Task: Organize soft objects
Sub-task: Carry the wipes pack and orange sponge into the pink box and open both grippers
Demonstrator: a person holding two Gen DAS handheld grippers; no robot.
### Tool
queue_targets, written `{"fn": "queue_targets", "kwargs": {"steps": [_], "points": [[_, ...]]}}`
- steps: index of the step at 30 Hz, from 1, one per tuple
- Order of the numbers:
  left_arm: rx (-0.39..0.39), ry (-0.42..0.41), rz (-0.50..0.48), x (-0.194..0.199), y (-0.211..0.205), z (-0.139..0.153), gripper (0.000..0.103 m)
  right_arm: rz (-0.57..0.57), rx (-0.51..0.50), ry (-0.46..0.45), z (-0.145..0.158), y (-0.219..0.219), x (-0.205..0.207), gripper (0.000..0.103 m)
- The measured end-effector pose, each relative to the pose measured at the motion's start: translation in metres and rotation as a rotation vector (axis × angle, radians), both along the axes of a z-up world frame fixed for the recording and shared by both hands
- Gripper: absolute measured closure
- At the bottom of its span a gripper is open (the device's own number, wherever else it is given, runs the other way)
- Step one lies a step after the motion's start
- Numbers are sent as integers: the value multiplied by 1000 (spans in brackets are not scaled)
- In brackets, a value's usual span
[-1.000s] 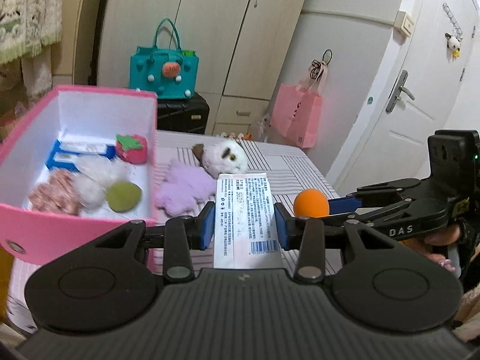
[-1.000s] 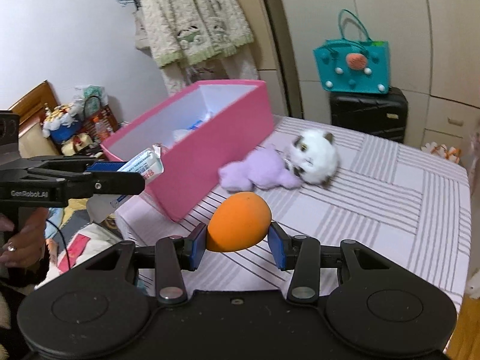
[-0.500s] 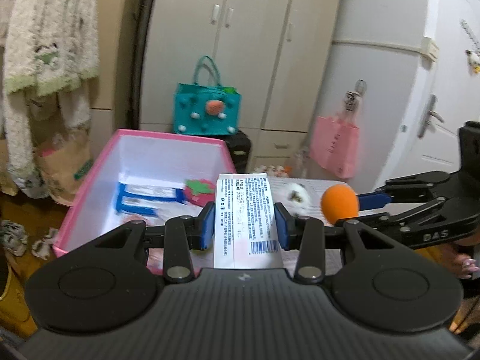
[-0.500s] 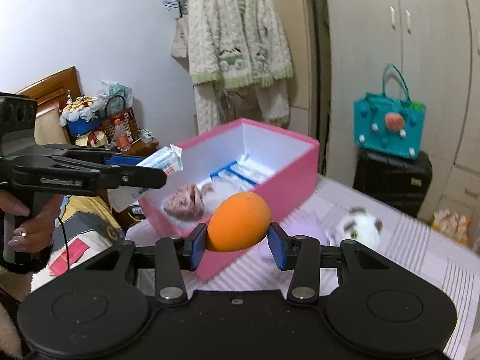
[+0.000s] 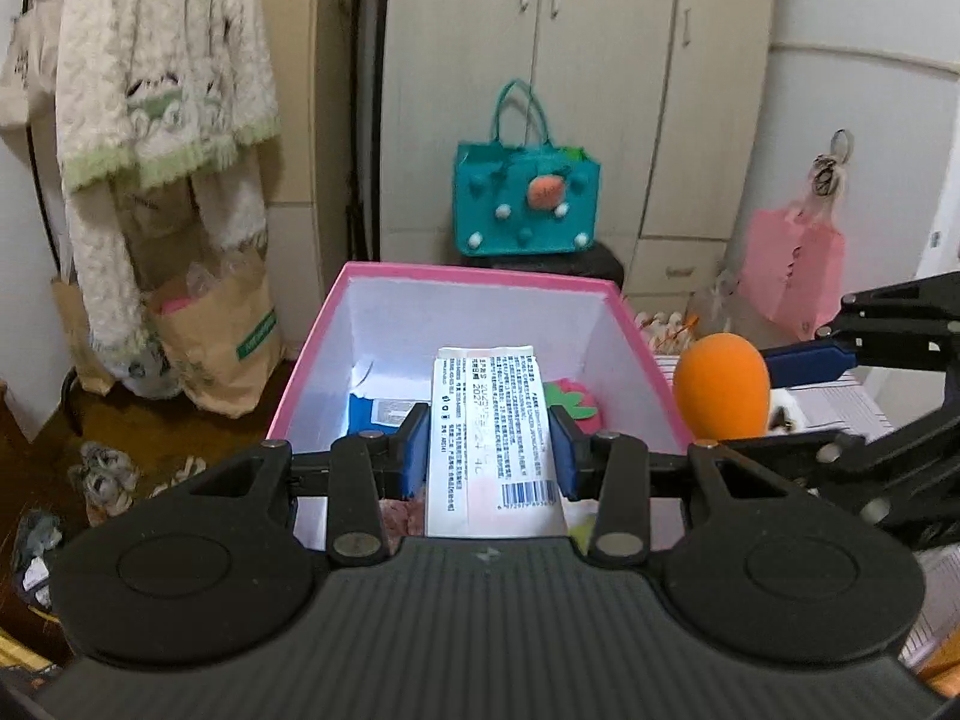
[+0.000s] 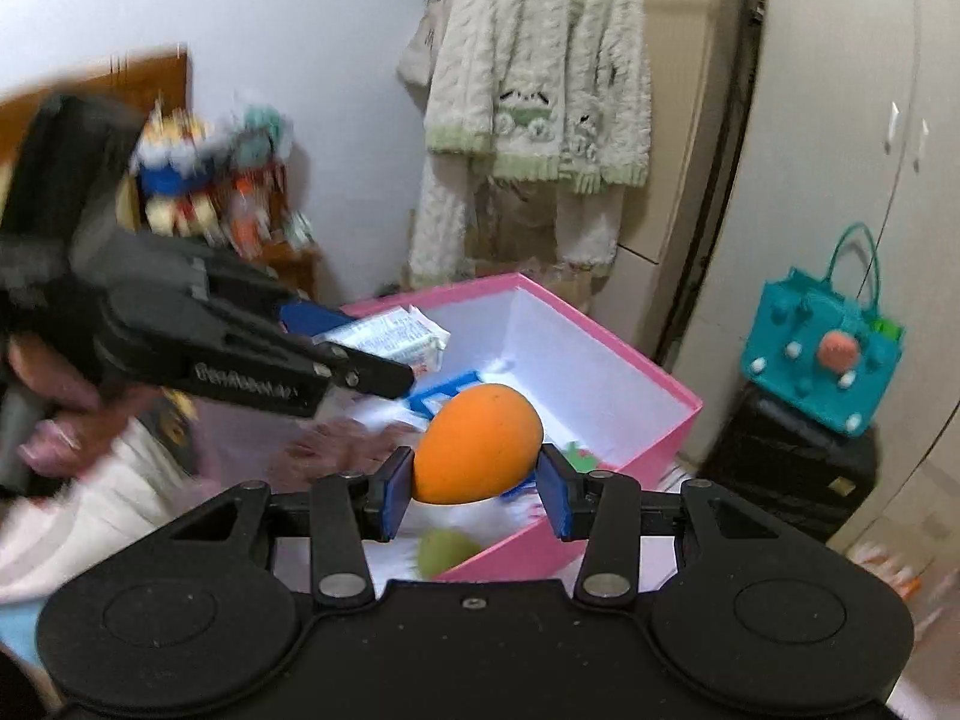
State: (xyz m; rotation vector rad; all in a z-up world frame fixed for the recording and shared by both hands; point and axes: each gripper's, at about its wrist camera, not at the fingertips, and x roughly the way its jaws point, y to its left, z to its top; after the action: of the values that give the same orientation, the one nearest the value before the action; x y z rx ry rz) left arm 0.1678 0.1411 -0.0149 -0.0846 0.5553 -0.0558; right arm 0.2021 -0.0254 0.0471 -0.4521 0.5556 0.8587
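Smooth, egg-shaped orange sponge [image 6: 478,444] pinched between the blue pads of the right gripper [image 6: 475,495], above the pink box [image 6: 606,372]. Flat white printed packet [image 5: 493,438] clamped narrow in the left gripper [image 5: 492,459], over the box's white interior. Nearby: fuzzy cream cardigan [image 5: 162,60], teal felt bag [image 5: 528,198], pale wardrobe doors [image 5: 600,90].

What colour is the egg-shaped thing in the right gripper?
Plain orange. The soft egg shows best in the right wrist view, clamped in the right gripper.
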Motion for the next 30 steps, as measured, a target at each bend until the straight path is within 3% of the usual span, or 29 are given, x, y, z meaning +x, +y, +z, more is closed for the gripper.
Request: {"fn": "queue_targets", "kwargs": {"steps": [4, 12, 16, 17, 21, 30], "points": [[87, 38, 34, 20, 0, -9, 64, 23, -107, -17, -17, 22, 23, 54], [109, 155, 53, 44, 2, -25, 63, 54, -192, 29, -38, 47, 47, 53], [83, 168, 56, 48, 4, -29, 58, 46, -220, 31, -43, 51, 52, 50], [76, 151, 57, 46, 4, -26, 54, 39, -217, 29, -42, 51, 52, 48], [77, 88, 60, 34, 3, -14, 53, 24, -157, 36, -30, 41, 46, 46], [27, 64, 12, 3, 4, 11, 49, -53, 21, 136, 14, -11, 22, 46]]}}
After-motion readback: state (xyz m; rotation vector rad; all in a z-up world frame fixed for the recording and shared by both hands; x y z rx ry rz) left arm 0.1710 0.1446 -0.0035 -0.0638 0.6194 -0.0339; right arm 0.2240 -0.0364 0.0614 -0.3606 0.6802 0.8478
